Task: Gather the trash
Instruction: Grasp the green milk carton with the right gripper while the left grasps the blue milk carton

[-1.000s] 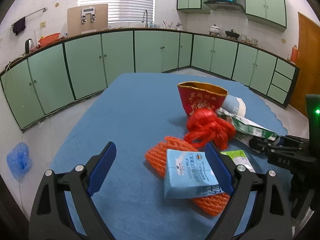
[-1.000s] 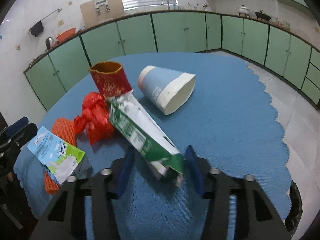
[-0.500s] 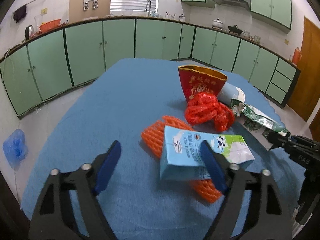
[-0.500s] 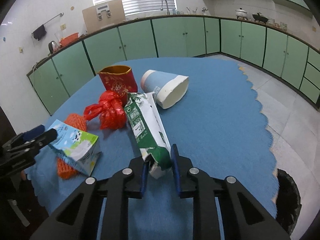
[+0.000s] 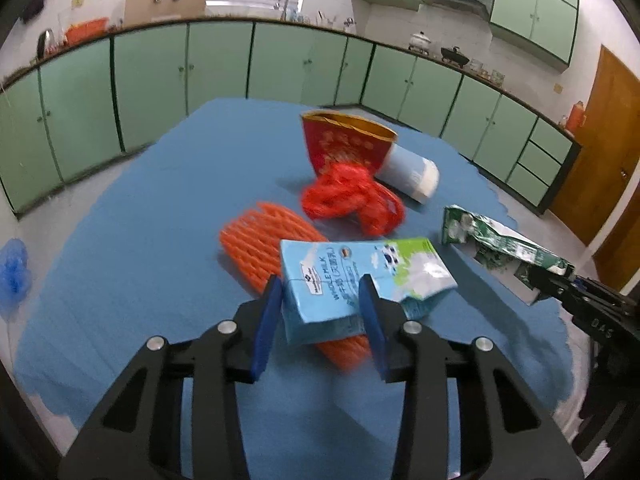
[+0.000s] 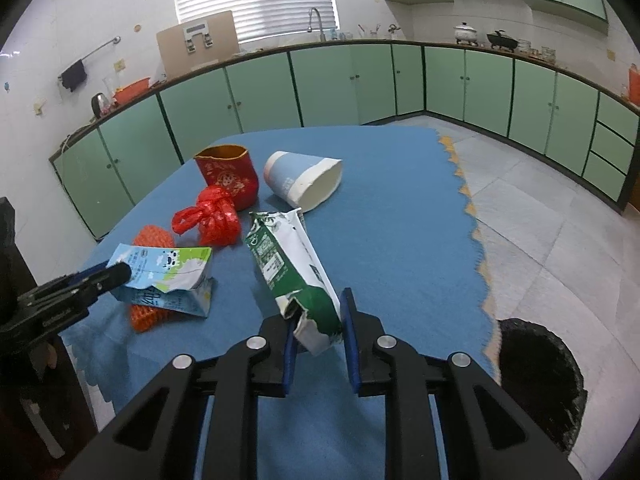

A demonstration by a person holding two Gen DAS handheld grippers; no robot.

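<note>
A blue milk carton point(image 5: 352, 272) rests partly on an orange foam net point(image 5: 256, 236) on the blue table. My left gripper point(image 5: 320, 292) has the carton's near end between its jaws, which are closing, and both pads touch its sides. From the right wrist view the left gripper point(image 6: 108, 276) is at the carton point(image 6: 160, 268). My right gripper point(image 6: 318, 316) is shut on the torn end of a crushed green carton point(image 6: 288, 264), held tilted above the cloth. A red plastic bag point(image 6: 216, 216), a red paper bag point(image 6: 228, 176) and a tipped blue-and-white paper cup point(image 6: 304, 180) lie behind.
The blue tablecloth point(image 6: 400, 240) ends in a scalloped edge on the right. A black bin point(image 6: 536, 372) stands on the tiled floor just past that edge. Green cabinets line the walls. A blue bag point(image 5: 14, 272) lies on the floor to the left.
The left jaws have narrowed from wide open to the blue carton's sides as the gripper moved in. The right gripper closed on the green carton and drew it back and upward.
</note>
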